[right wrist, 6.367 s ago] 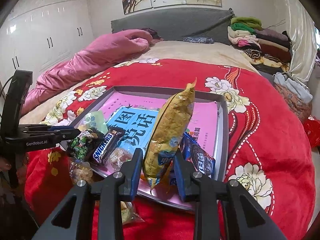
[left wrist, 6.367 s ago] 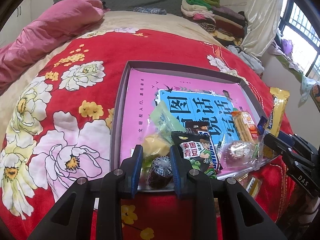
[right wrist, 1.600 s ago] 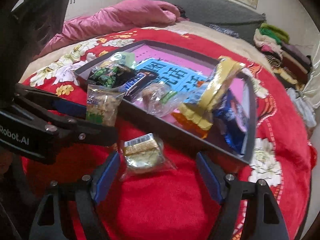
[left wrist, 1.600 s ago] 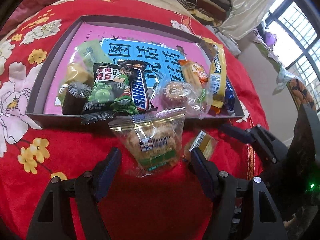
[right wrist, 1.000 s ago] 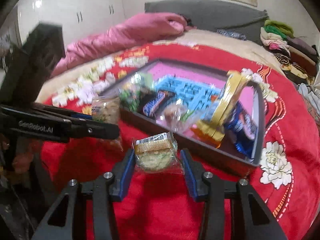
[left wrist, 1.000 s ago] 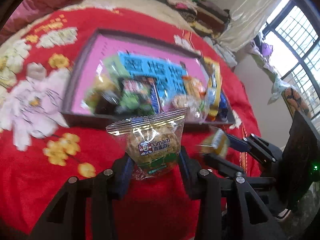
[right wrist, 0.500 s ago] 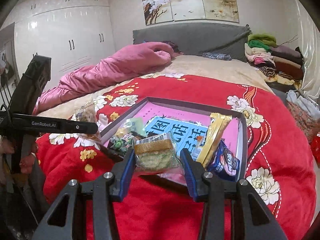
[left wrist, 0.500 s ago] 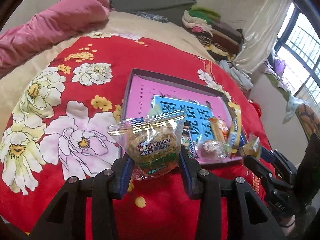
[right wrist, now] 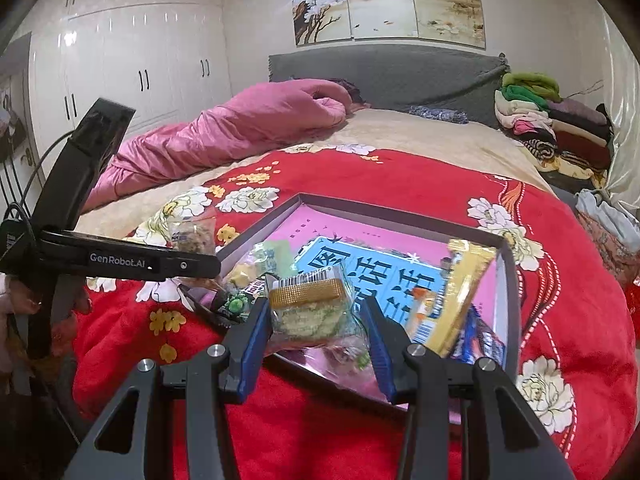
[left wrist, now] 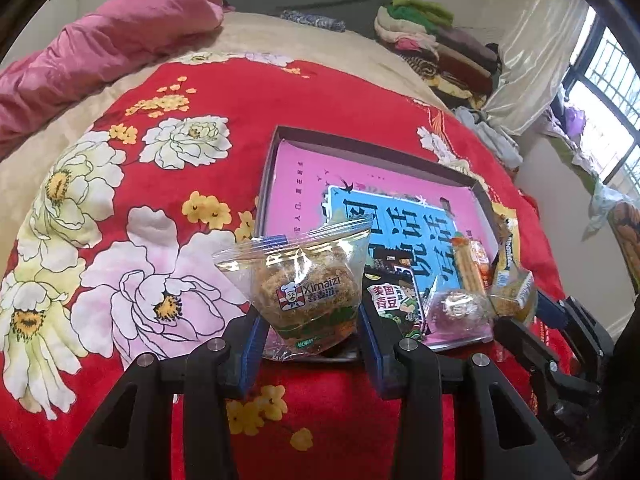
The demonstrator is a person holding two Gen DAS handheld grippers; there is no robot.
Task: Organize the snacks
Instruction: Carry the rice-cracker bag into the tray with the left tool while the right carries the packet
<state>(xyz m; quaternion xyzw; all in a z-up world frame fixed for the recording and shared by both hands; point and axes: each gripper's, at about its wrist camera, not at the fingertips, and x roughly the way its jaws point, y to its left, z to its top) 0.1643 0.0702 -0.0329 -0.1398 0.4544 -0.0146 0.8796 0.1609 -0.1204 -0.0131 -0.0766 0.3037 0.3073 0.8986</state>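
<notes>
My left gripper (left wrist: pixel 310 324) is shut on a clear Ximaizi cake packet (left wrist: pixel 306 284), held in the air over the near left corner of the grey box tray (left wrist: pixel 360 142). My right gripper (right wrist: pixel 316 320) is shut on a small clear packet with a gold strip and a green-white cake (right wrist: pixel 310 308), raised above the tray's near edge (right wrist: pixel 400 216). The tray has a pink and blue printed floor and holds several snacks: a green pea bag (left wrist: pixel 394 300), a round wrapped cake (left wrist: pixel 456 308), a tall yellow packet (right wrist: pixel 460 288). The left gripper (right wrist: pixel 120 262) shows at the left of the right wrist view.
The tray lies on a red flowered blanket (left wrist: pixel 140 208) over a bed. A pink quilt (right wrist: pixel 240 128) is bunched at the head, folded clothes (right wrist: pixel 552 120) are stacked at the far right, white wardrobes (right wrist: pixel 120 72) stand at the left. A hand (right wrist: pixel 20 300) holds the left gripper's handle.
Both grippers closed on their packets on the blanket, lifted them and carried them up toward the tray. In the last half second both views came closer to the tray.
</notes>
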